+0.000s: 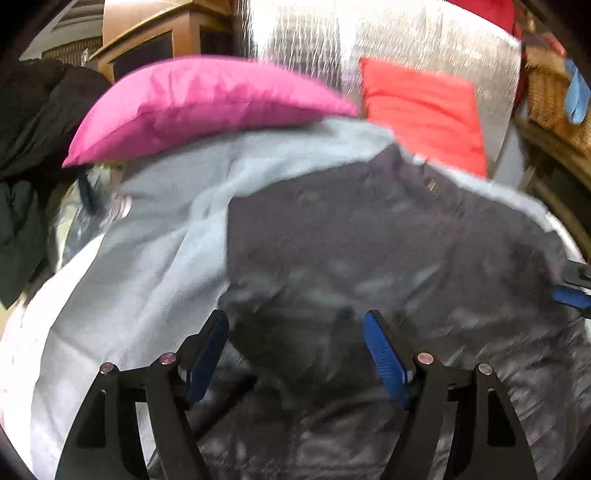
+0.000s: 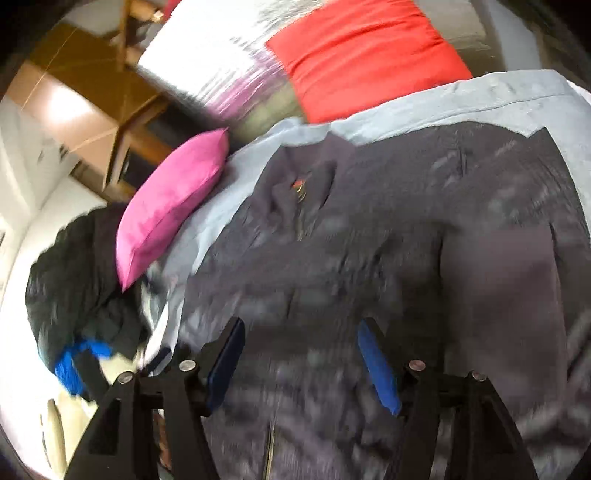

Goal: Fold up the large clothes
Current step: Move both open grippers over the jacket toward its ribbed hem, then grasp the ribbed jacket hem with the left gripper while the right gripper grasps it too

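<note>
The work surface is a bed covered by a pale blue sheet [image 1: 155, 236], backed by a silver quilted panel [image 1: 314, 44] with wooden furniture [image 1: 159, 33] beyond it. Both views are blurred.

The dark grey jacket [image 1: 369, 236] lies spread on the sheet and fills the centre and lower part of each view. Its surface is quilted and creased. A small metal fitting [image 1: 431, 187] shows near its far end in the left wrist view. In the right wrist view, a zip line [image 2: 271, 446] runs down the near part of the garment, and a small red and gold detail [image 2: 300, 186] sits near the collar area.

The left gripper [image 1: 295, 354] hangs over the near part of the jacket. Its blue-padded fingers [image 1: 384, 358] stand well apart, with nothing clamped between them. The right gripper [image 2: 301, 363] hangs likewise over the jacket, fingers [image 2: 376, 365] apart and holding nothing. Whether either set of tips touches the fabric cannot be told. Part of the right gripper shows at the right edge of the left wrist view.

A magenta pillow [image 1: 199, 107] rests on the far left edge of the sheet. A red pillow [image 1: 424, 107] leans against the silver panel, just beyond the jacket's far end. A heap of dark clothing [image 2: 77, 280] lies left of the magenta pillow, with a bright blue item [image 2: 79, 360] at its near side. A wicker basket [image 1: 550, 99] stands at the far right in the left wrist view.
</note>
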Motion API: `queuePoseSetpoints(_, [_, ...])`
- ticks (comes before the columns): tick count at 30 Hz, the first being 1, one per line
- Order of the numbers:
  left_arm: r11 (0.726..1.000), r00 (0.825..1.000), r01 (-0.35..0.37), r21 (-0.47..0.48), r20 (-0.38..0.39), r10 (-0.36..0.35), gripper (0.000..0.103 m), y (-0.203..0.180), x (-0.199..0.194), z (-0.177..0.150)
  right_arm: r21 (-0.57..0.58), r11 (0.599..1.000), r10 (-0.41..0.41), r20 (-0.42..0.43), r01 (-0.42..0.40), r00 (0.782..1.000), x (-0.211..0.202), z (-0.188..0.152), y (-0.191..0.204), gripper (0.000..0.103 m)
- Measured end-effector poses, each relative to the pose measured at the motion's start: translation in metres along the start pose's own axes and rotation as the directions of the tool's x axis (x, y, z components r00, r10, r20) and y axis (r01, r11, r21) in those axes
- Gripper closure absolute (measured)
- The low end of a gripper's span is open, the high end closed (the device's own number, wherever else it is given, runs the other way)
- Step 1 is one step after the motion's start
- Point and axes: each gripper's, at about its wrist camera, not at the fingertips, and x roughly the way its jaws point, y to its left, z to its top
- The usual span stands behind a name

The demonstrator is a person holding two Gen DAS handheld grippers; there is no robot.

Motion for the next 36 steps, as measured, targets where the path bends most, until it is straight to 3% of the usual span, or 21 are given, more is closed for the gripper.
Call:
queuePoseSetpoints(3, [0.998,0.996,0.001,-0.057,-0.085,-0.006,0.021,0.009,0.022,-0.009,-0.027,0.998,-0.055,-0.045,0.054,0.997,0.010,-0.021,-0.005,0.033])
queuePoseSetpoints(4, [0.998,0.997,0.004,-0.068,-0.081,-0.010,0.020,0.011,0.020,-0.008,-0.032,0.997,-0.075,-0.075,0.073,0.994,0.020,-0.027,-0.011,0.033])
queuePoseSetpoints(7, [0.995,0.999,0.022,-0.100,-0.036,-0.026,0.021,0.019,0.001,-0.004,-0.045,0.995,-0.089,-0.047,0.087,0.995,0.012,-0.028,-0.006,0.033])
queuePoseSetpoints(10, [0.992,1.000,-0.013,-0.122,0.023,0.016,0.021,0.031,-0.014,-0.006,-0.105,0.992,-0.075,-0.003,0.075,0.997,-0.008,-0.034,0.010,0.033])
queuePoseSetpoints(12, [0.990,0.998,-0.041,-0.133,-0.053,0.034,0.020,0.038,0.002,-0.011,-0.112,0.990,-0.086,0.017,0.087,0.996,-0.015,-0.039,0.008,0.031])
queuePoseSetpoints(14, [0.985,0.995,-0.004,-0.172,-0.100,-0.014,0.020,0.044,0.014,-0.016,-0.071,0.988,-0.137,-0.017,0.135,0.990,-0.001,-0.040,-0.010,0.030])
queuePoseSetpoints(15, [0.979,0.994,0.009,-0.204,-0.101,-0.030,0.020,0.048,0.012,-0.016,-0.038,0.994,-0.105,-0.046,0.103,0.993,0.008,-0.039,-0.020,0.031])
queuePoseSetpoints(21, [0.959,0.998,0.063,-0.275,0.038,-0.055,0.020,0.068,-0.021,0.004,-0.066,0.996,-0.063,0.024,0.065,0.998,-0.018,-0.031,-0.005,0.031])
queuePoseSetpoints(23, [0.950,0.998,0.057,-0.308,0.005,-0.059,0.021,0.076,-0.008,0.011,-0.065,0.996,-0.059,0.045,0.062,0.997,-0.026,-0.025,-0.007,0.031])
queuePoseSetpoints(26, [0.955,0.982,0.026,-0.296,-0.173,-0.080,0.021,0.072,0.035,0.008,-0.027,0.994,-0.101,0.046,0.103,0.994,-0.017,-0.016,-0.021,0.030])
queuePoseSetpoints(27, [0.952,0.978,0.039,-0.305,-0.182,-0.098,0.020,0.074,0.042,0.001,-0.008,0.994,-0.113,0.022,0.113,0.993,-0.012,-0.015,-0.032,0.030])
queuePoseSetpoints(30, [0.971,0.987,0.012,-0.238,-0.150,-0.049,0.020,0.064,0.038,-0.001,0.011,0.997,-0.076,0.043,0.076,0.996,-0.011,-0.017,-0.045,0.030])
queuePoseSetpoints(34, [0.955,0.983,0.027,-0.296,-0.163,-0.079,0.020,0.075,0.039,0.006,0.015,0.997,-0.081,0.034,0.081,0.996,-0.010,-0.013,-0.043,0.030])
queuePoseSetpoints(36, [0.948,0.989,0.027,-0.316,-0.126,-0.070,0.021,0.080,0.025,0.010,0.025,0.997,-0.076,0.036,0.076,0.996,-0.017,-0.011,-0.039,0.030])
